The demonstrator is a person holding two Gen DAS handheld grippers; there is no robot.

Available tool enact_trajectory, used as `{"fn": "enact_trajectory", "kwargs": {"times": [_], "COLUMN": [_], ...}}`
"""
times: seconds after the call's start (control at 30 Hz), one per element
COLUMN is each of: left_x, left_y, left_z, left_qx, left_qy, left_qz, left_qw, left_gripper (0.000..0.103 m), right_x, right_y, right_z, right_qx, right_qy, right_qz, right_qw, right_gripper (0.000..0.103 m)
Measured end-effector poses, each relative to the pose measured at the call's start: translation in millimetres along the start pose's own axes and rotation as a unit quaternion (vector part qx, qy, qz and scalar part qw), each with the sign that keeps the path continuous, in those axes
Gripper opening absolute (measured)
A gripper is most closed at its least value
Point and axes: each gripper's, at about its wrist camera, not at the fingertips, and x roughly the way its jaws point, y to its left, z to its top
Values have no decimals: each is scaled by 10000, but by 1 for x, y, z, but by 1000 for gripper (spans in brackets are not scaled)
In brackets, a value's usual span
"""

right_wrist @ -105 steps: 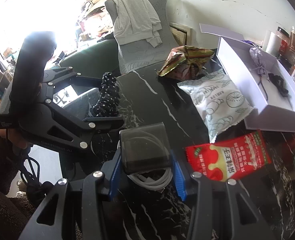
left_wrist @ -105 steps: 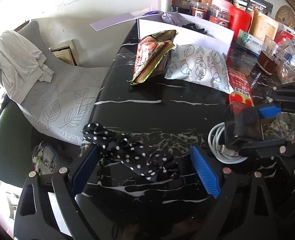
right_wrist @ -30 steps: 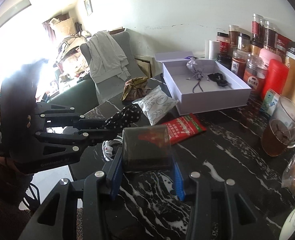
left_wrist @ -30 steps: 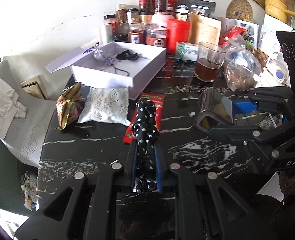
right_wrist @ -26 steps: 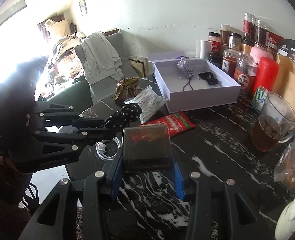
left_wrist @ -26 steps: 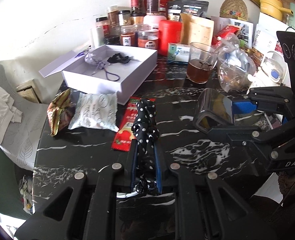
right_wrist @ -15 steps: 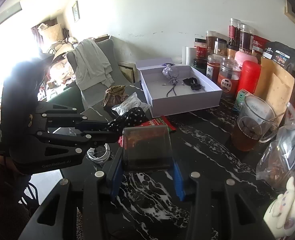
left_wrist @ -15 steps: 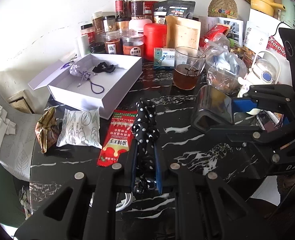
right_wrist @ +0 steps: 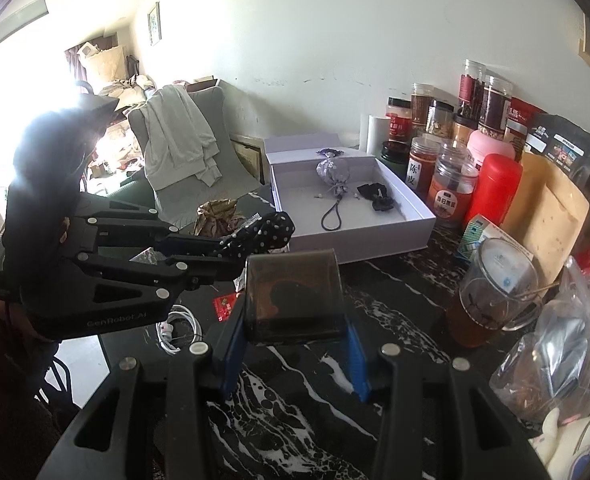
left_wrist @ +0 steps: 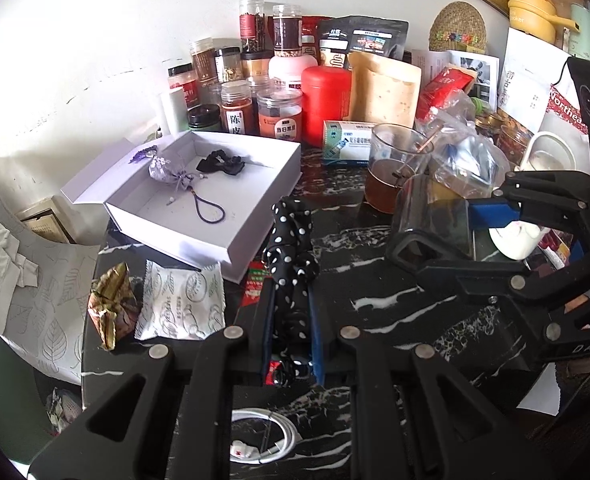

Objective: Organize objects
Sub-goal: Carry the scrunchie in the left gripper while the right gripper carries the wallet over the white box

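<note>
My left gripper [left_wrist: 291, 294] is shut on a black polka-dot fabric bow [left_wrist: 291, 248], which sticks out past the blue pads above the black marble table [left_wrist: 395, 320]. The bow's tip [right_wrist: 269, 230] hangs near the front corner of an open white box [left_wrist: 251, 216]. In that box lie a purple sachet [left_wrist: 165, 170] and a black scrunchie [left_wrist: 221, 164]. My right gripper [right_wrist: 294, 314] is shut on a smoky translucent case [right_wrist: 295, 292], held above the table to the right of the left gripper [right_wrist: 239, 246].
Jars, a red canister [left_wrist: 325, 104] and pouches line the wall. A glass mug of tea [left_wrist: 391, 172] and a plastic bag [left_wrist: 467, 160] stand on the right. Snack packets [left_wrist: 179, 304] and a white cable [left_wrist: 267, 440] lie near the table's front. A chair with grey cloth [right_wrist: 179, 140] stands on the left.
The left gripper, earlier open around the bow on the table, now holds it. Both grippers have risen and moved toward the white box; the cable stays on the table.
</note>
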Motion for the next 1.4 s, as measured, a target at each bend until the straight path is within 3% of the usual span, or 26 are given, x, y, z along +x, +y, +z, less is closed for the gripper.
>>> {"fn": "enact_trajectory", "kwargs": {"times": [0.67,1.4], "left_x": [43,143], "left_y": [64,134], "left_z": [67,139], "left_qx": [-208,-152], "left_qy": [20,105], "left_qz": [253,336], "left_qw": [9995,9993], "left_gripper": [14,14], "right_x": [57,155], "right_y": [-24,-80], "right_z": [73,133], "right_qx": [-279,-123], "right_qy": [-57,42], "right_qz": [99,-106], "right_qw": [9995,9999], "right_gripper": [43,43]}}
